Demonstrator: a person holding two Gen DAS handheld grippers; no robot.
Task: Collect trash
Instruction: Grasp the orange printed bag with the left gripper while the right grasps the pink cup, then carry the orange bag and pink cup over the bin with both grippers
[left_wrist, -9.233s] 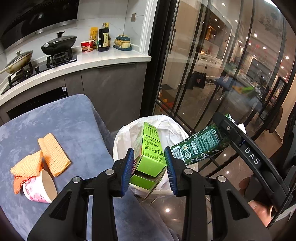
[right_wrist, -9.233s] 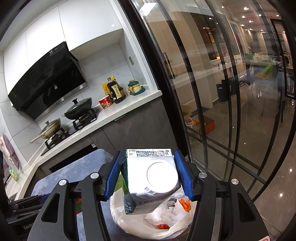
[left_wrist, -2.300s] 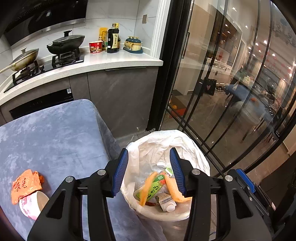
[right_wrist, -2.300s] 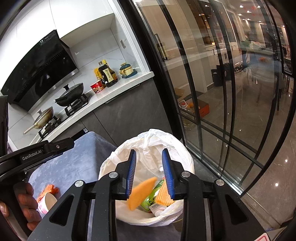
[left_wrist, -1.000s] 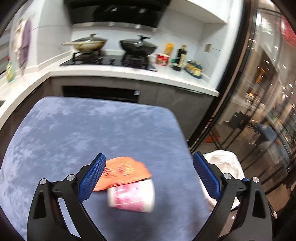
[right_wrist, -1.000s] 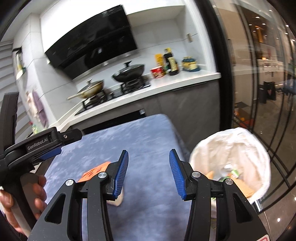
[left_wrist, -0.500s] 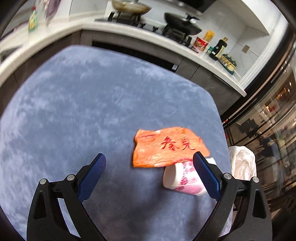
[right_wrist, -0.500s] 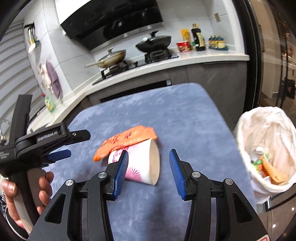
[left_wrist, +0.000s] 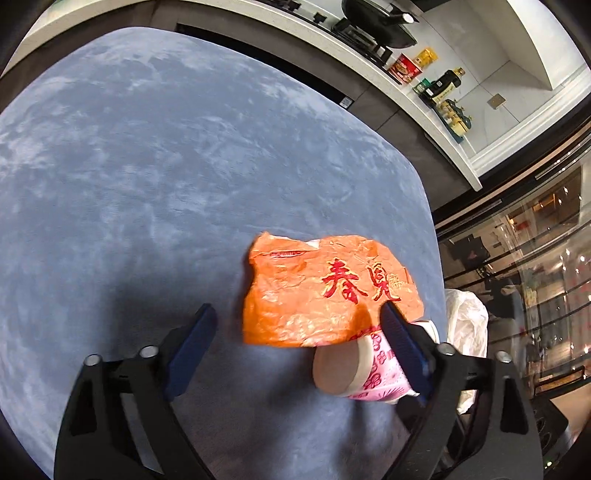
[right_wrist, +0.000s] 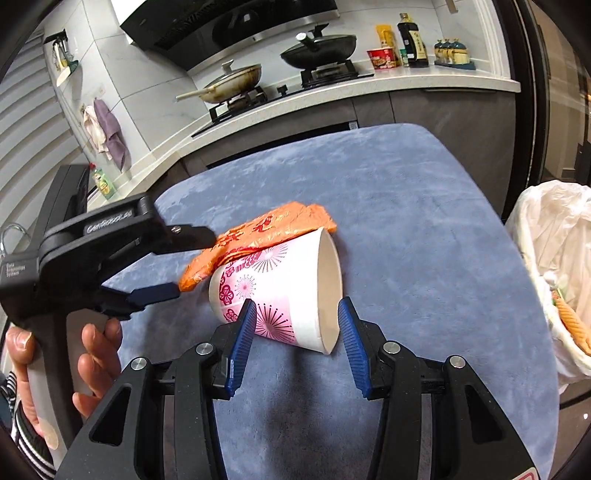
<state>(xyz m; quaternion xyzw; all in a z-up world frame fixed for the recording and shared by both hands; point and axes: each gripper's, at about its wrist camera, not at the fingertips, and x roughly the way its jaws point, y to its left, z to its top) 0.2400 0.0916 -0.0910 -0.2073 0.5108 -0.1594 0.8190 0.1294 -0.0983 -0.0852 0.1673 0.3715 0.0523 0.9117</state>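
An orange wrapper (left_wrist: 325, 291) with red characters lies on the blue table, draped over a pink-patterned paper cup (left_wrist: 364, 373) lying on its side. My left gripper (left_wrist: 297, 332) is open, its jaws on either side of the wrapper's near edge. In the right wrist view the cup (right_wrist: 280, 288) lies with its mouth to the right, the wrapper (right_wrist: 258, 236) on top. My right gripper (right_wrist: 295, 321) is open, its jaws on either side of the cup's near side. The left gripper (right_wrist: 184, 258) shows there at the wrapper's left end.
The blue velvet table (right_wrist: 424, 206) ends at its right edge beside a white-lined trash bin (right_wrist: 554, 258) holding trash; the bin's liner (left_wrist: 465, 325) also shows in the left wrist view. A kitchen counter (right_wrist: 369, 88) with pans and bottles runs behind.
Both grippers have moved in closer to the cup and wrapper. The left jaws now flank the wrapper and the right jaws flank the cup. Both stay open.
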